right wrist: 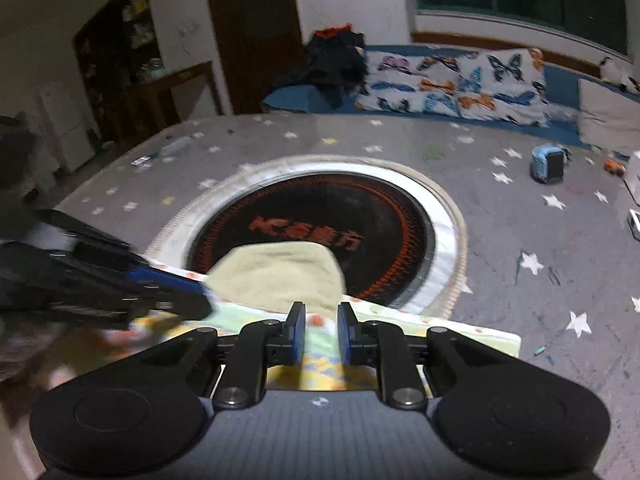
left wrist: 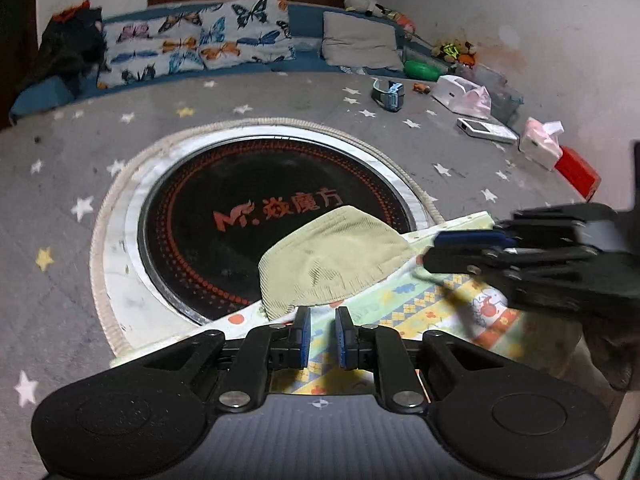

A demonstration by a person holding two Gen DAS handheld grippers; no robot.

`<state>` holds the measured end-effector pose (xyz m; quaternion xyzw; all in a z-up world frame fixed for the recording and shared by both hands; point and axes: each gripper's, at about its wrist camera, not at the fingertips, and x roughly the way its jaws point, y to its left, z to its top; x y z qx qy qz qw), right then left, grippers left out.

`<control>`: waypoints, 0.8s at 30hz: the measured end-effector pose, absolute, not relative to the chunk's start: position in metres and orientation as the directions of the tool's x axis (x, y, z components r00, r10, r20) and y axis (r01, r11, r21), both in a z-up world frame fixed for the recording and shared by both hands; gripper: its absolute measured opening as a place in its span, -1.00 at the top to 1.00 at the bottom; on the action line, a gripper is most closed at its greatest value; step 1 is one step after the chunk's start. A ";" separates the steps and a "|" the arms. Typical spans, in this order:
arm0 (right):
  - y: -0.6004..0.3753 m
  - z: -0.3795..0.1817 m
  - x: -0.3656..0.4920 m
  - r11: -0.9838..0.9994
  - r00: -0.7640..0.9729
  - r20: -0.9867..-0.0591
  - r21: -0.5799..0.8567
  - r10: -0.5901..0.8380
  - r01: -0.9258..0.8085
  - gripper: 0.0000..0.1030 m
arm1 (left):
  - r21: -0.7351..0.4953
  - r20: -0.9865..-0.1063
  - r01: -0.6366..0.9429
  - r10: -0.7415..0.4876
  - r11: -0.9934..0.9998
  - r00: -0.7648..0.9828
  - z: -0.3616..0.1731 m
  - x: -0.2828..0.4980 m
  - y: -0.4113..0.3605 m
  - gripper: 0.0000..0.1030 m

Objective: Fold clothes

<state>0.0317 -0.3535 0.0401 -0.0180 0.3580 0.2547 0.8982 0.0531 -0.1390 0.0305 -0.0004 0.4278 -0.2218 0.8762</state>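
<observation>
Now we see both grippers low over a worktop (left wrist: 60,200) covered in grey star-print cloth, with a round black induction hob (left wrist: 224,216) set into its middle. A ribbed, pale-green garment (left wrist: 332,256) lies partly on the hob's near edge and partly on a patterned cloth (left wrist: 460,304) in yellow, green and orange spread at the worktop's near side.

From the left wrist view, the left gripper (left wrist: 322,334) has its jaws parted by a narrow gap, holding nothing; the garment's near hem lies just ahead of the blue pads, a little to their left. The right gripper (left wrist: 452,248) comes in from the right, blurred, its tips at the garment's right-hand corner over the patterned cloth; whether it grips the fabric we cannot tell from here.

From the right wrist view, the right gripper (right wrist: 321,330) also shows a narrow gap with nothing between its pads, the garment (right wrist: 280,276) directly ahead. The left gripper (right wrist: 188,296) reaches in at the garment's left edge.
</observation>
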 end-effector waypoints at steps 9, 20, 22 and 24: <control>-0.332 0.044 -0.029 0.774 0.529 -0.675 0.099 0.514 -0.626 0.67 | -0.130 -0.749 0.401 -0.355 0.907 0.560 0.031 0.045 -0.145 0.69; -0.330 0.050 -0.083 0.750 0.538 -0.661 0.057 0.523 -0.659 0.66 | -0.115 -0.690 0.388 -0.355 0.914 0.631 0.055 0.008 -0.144 0.69; -0.335 0.050 -0.083 0.764 0.550 -0.651 0.073 0.524 -0.641 0.66 | -0.140 -0.662 0.402 -0.387 0.905 0.642 0.064 -0.012 -0.141 0.69; -0.339 0.051 -0.082 0.778 0.561 -0.641 0.090 0.523 -0.622 0.65 | -0.151 -0.652 0.423 -0.411 0.894 0.637 0.067 -0.032 -0.142 0.69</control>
